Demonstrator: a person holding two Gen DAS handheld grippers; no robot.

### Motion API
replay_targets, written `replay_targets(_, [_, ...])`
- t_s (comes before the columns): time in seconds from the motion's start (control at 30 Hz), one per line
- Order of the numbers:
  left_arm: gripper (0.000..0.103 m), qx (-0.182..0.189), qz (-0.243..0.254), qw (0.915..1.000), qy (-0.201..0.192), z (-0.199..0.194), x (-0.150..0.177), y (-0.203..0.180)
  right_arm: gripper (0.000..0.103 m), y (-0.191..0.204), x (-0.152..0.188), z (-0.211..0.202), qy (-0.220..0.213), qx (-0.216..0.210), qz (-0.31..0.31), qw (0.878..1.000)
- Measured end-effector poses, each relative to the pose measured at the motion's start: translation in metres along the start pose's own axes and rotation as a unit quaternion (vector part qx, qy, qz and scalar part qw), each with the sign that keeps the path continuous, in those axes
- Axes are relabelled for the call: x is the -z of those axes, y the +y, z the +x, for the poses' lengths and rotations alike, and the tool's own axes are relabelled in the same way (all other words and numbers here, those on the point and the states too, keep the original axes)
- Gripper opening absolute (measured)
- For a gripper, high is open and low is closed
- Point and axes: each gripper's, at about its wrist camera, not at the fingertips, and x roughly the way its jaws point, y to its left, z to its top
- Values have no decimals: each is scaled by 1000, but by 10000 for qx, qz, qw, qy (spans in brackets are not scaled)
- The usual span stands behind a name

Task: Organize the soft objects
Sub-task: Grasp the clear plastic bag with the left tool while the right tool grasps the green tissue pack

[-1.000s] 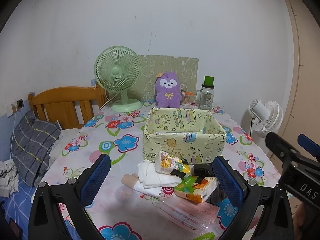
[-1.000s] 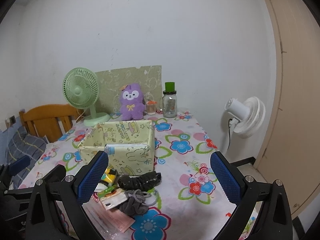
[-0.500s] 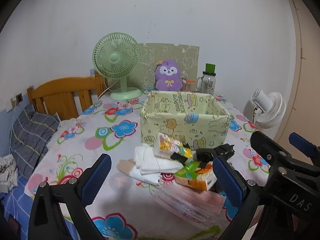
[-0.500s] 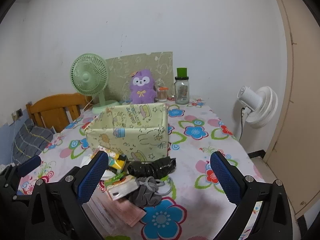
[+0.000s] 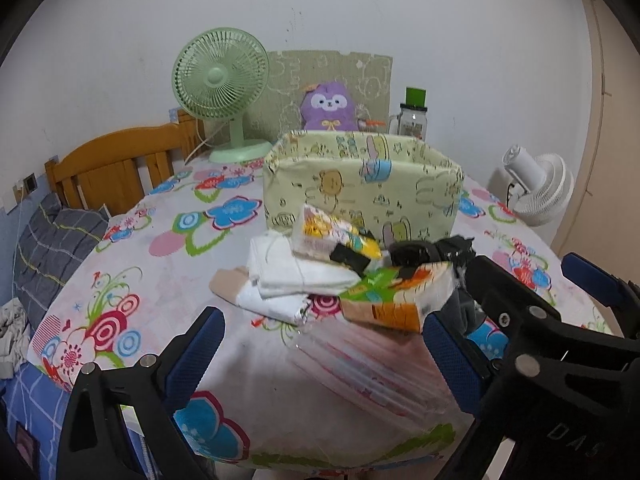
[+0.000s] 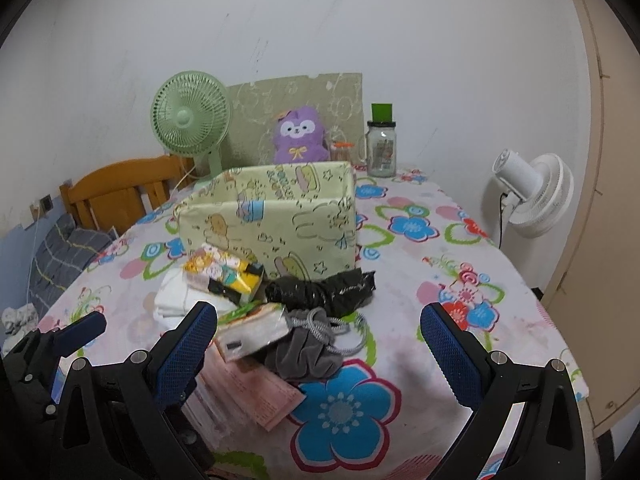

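Note:
A pale green cartoon-print storage box (image 5: 360, 196) (image 6: 272, 216) stands open on the flowered table. In front of it lies a heap of soft things: folded white cloth (image 5: 288, 268) (image 6: 176, 300), a yellow tissue pack (image 5: 332, 236) (image 6: 224, 268), an orange-green tissue pack (image 5: 392, 296) (image 6: 252, 332), a black bundle (image 5: 428, 252) (image 6: 320, 292), a grey drawstring pouch (image 6: 308, 348) and a clear pink packet (image 5: 372, 364) (image 6: 244, 388). My left gripper (image 5: 320, 360) is open and empty, low before the heap. My right gripper (image 6: 320, 348) is open and empty, its fingers either side of the pouch.
A green desk fan (image 5: 220, 84), a purple plush (image 5: 330, 106) and a green-lidded jar (image 5: 414, 118) stand at the back by the wall. A wooden bed frame (image 5: 116, 164) is left of the table, a white floor fan (image 5: 536, 188) right of it.
Both grippers have come lower and closer to the heap, which looks larger now. Both stay open and nothing on the table has moved.

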Motion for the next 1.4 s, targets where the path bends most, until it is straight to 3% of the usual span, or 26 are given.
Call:
replay_targets(0.43, [87, 265, 79, 9986, 457, 26, 8, -5, 103, 10, 9, 29, 318, -201, -126, 9992])
replay_targets(0.7, [49, 382, -21, 9966, 723, 37, 13, 4, 103, 21, 12, 43, 494, -392, -251, 9977])
replay_targets(0.93, [37, 529, -13, 9962, 688, 37, 12, 11, 102, 29, 9, 54, 569, -472, -289, 9968])
replay_targets(1.13, [28, 562, 120, 9963, 637, 37, 12, 11, 88, 38, 10, 60, 608, -442, -422, 9963])
replay_targets(1.3, [17, 513, 131, 9969, 584, 36, 12, 11, 60, 37, 9, 60, 578, -275, -432, 9970])
replay_targets(1.4, [15, 519, 114, 9970, 565, 35, 13, 13, 56, 38, 9, 58, 594, -283, -455, 9968])
